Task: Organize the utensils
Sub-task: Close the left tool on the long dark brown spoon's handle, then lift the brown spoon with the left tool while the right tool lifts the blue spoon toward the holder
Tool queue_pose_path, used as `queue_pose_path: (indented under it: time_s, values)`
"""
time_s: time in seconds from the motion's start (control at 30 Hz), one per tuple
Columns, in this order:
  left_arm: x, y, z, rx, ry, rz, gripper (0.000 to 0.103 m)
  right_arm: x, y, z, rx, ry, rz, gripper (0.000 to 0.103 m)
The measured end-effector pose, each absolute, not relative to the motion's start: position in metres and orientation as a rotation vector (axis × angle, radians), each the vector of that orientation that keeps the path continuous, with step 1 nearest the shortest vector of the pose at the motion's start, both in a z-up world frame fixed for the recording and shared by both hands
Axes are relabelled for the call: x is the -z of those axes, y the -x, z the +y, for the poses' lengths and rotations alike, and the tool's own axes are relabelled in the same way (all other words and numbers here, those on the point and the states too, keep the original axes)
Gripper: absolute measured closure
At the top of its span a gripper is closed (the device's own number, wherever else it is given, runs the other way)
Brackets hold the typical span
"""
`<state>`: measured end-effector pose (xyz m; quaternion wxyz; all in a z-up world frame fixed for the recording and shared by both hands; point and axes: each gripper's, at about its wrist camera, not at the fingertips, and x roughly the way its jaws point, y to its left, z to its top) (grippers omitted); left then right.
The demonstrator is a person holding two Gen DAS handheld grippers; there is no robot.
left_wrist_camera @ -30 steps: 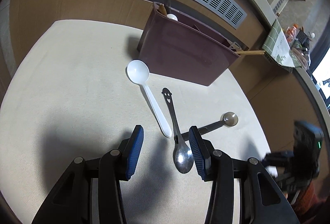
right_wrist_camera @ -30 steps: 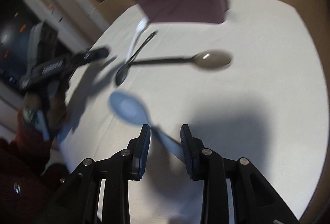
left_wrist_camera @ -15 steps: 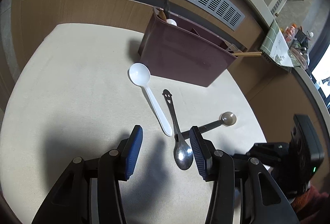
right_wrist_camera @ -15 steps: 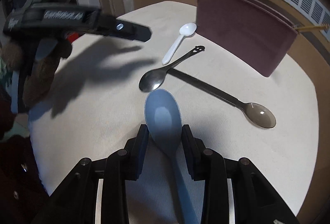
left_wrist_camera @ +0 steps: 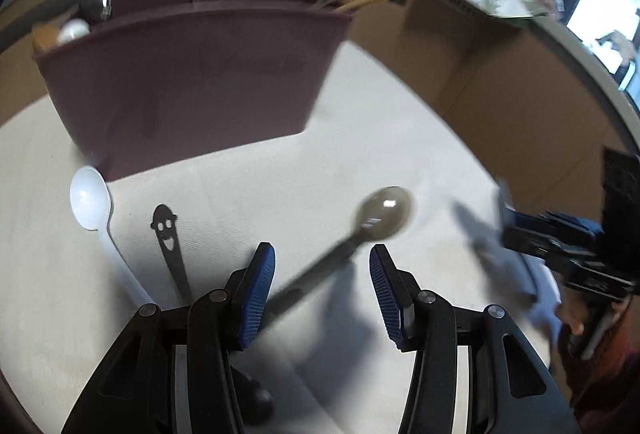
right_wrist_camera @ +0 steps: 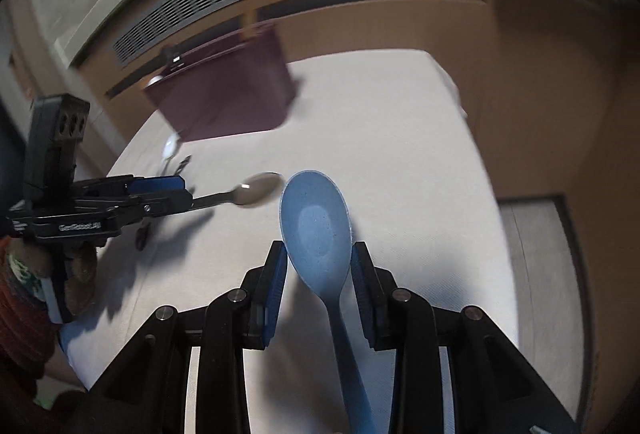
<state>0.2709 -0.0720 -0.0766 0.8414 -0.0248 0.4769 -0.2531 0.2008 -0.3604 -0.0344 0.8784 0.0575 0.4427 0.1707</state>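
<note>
While its blue pads clamp a pale blue spoon [right_wrist_camera: 316, 234], bowl up and forward, right gripper [right_wrist_camera: 319, 266] hangs over the table [right_wrist_camera: 400, 162]. Left gripper [left_wrist_camera: 322, 284], jaws apart, straddles the grey-brown spoon [left_wrist_camera: 382, 212] handle; maroon caddy [left_wrist_camera: 192, 74] beyond.

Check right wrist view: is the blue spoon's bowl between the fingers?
Yes, the blue spoon sits with its bowl between the right gripper fingers, its handle running back toward the camera.

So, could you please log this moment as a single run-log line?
left hand-held gripper: open, around brown spoon handle | right hand-held gripper: shut on blue spoon | organizer: ahead on table
</note>
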Motion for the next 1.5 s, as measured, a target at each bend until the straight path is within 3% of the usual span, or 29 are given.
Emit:
queue_pose_path:
  time_s: [0.17,0.4,0.7,1.17,1.23,1.33,1.5]
  values:
    - [0.076,-0.260,-0.063,0.578,0.134,1.071,0.053,0.049,-0.194,-0.377,-0.323,-0.168,0.942,0.073]
    - [0.074,-0.213,-0.100,0.581,-0.051,1.083,0.049,0.052,-0.196,-0.370,-0.289,-0.131,0.934,0.073]
    - [0.078,-0.250,-0.154,0.478,-0.220,0.965,0.049,0.051,-0.190,-0.369,-0.264,-0.085,0.929,0.072]
    - [0.074,-0.276,-0.156,0.514,-0.210,0.999,0.046,0.053,-0.184,-0.365,-0.254,-0.021,0.913,0.072]
    - [0.072,-0.279,-0.152,0.498,-0.201,0.995,0.049,0.053,-0.182,-0.363,-0.248,-0.001,0.909,0.072]
    - [0.071,-0.284,-0.153,0.476,-0.220,0.972,0.069,0.053,-0.181,-0.359,-0.241,0.034,0.906,0.071]
    - [0.050,-0.269,-0.129,0.463,-0.116,0.923,0.069,0.052,-0.182,-0.356,-0.244,0.060,0.914,0.071]
